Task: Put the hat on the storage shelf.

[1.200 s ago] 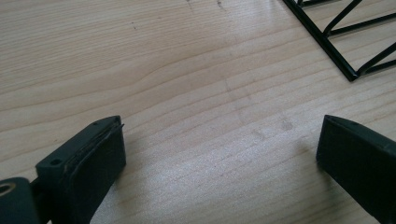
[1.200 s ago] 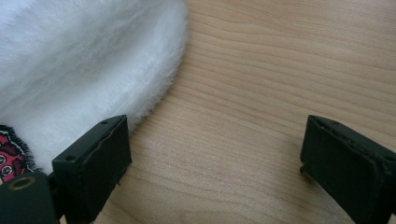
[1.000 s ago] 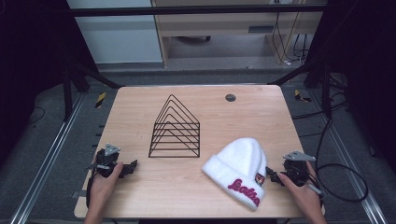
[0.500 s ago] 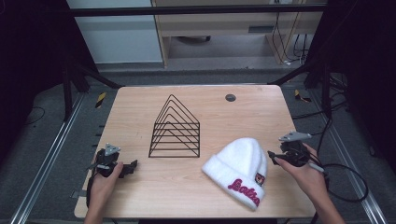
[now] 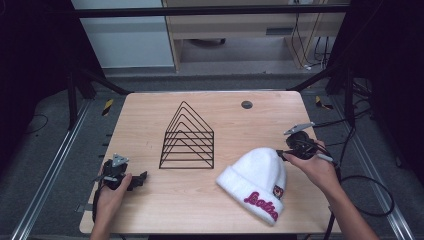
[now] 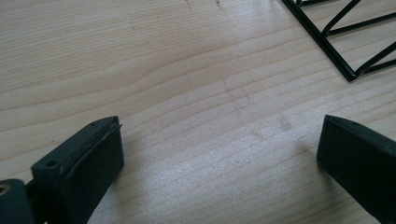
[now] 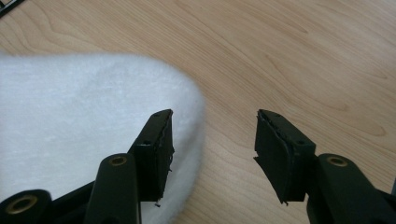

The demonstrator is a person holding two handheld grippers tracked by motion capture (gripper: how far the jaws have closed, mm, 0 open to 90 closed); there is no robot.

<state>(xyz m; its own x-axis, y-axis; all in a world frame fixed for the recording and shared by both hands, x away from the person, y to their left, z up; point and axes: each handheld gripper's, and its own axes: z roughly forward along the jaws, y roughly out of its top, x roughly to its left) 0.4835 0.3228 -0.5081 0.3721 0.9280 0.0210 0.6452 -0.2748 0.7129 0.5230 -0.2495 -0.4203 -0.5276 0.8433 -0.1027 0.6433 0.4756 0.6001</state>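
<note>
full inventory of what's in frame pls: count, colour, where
beanie: 1, white fluffy with red lettering on the cuff, lying at the table's near right
wire rack: 1, black, triangular frames, standing at mid-table
round disc: 1, dark, far right part of the tabletop; what it is, too small to tell
table: 1, light wood top
left gripper: 1, black, resting on the table at near left, jaws wide open on bare wood
right gripper: 1, black, at the beanie's crown edge, jaws open, nothing between them
hands: 2, one on each gripper, forearms coming in from the near edge
</note>
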